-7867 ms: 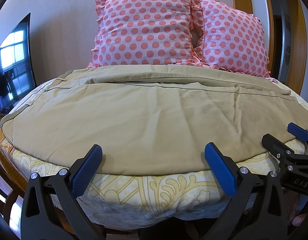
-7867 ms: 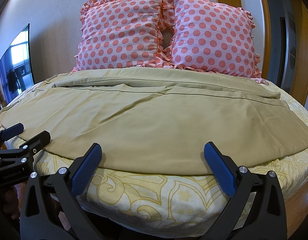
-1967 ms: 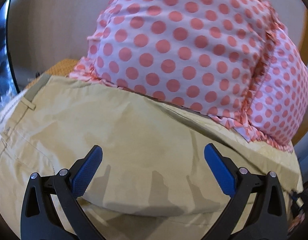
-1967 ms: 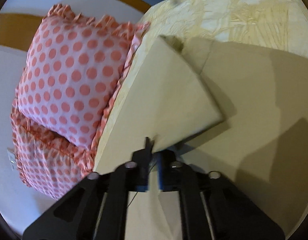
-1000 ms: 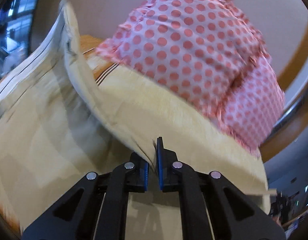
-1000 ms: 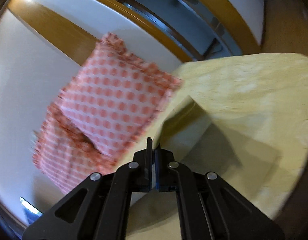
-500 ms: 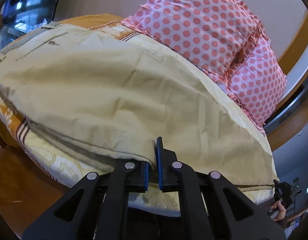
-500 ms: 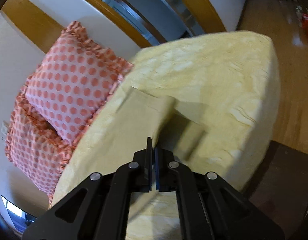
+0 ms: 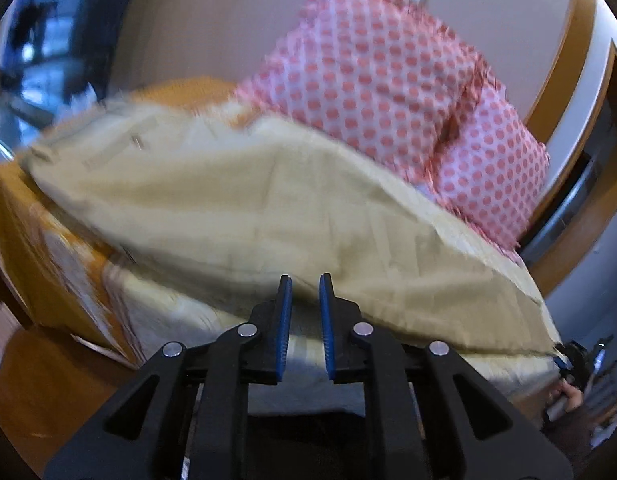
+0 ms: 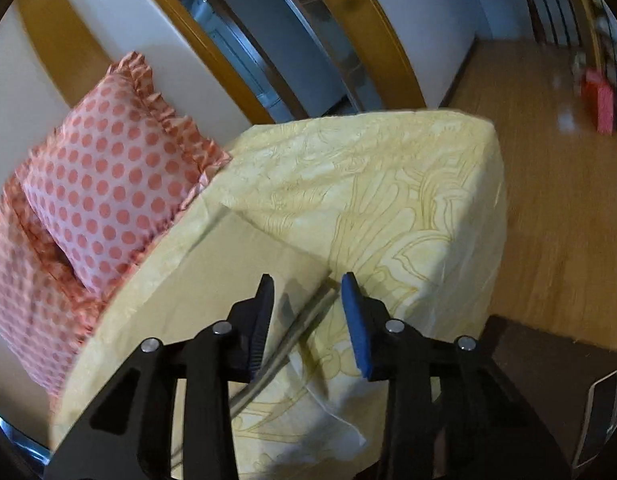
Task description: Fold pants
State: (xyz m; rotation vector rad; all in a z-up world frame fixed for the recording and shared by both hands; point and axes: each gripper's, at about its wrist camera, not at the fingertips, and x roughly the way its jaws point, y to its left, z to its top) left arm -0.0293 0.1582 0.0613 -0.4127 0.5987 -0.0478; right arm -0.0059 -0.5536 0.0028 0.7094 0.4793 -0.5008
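The khaki pants (image 9: pixel 268 208) lie folded lengthwise on the bed, the waistband at the far left in the left wrist view. My left gripper (image 9: pixel 305 292) is at the pants' near edge, its jaws a little apart with nothing between them. In the right wrist view the hem end of the pants (image 10: pixel 236 264) lies flat on the yellow patterned sheet (image 10: pixel 388 184). My right gripper (image 10: pixel 308 292) is open just above the near hem corner, holding nothing. The right gripper also shows far right in the left wrist view (image 9: pixel 576 360).
Two pink polka-dot pillows (image 9: pixel 380 80) stand against the wall at the head of the bed, also in the right wrist view (image 10: pixel 104 184). Wooden floor (image 10: pixel 548 208) lies beyond the bed corner. A dark screen (image 9: pixel 36 40) stands at the left.
Both grippers were shut on the pants' far edge and carried it over to the near edge. Now both have opened and let the cloth go; it lies doubled on the bed.
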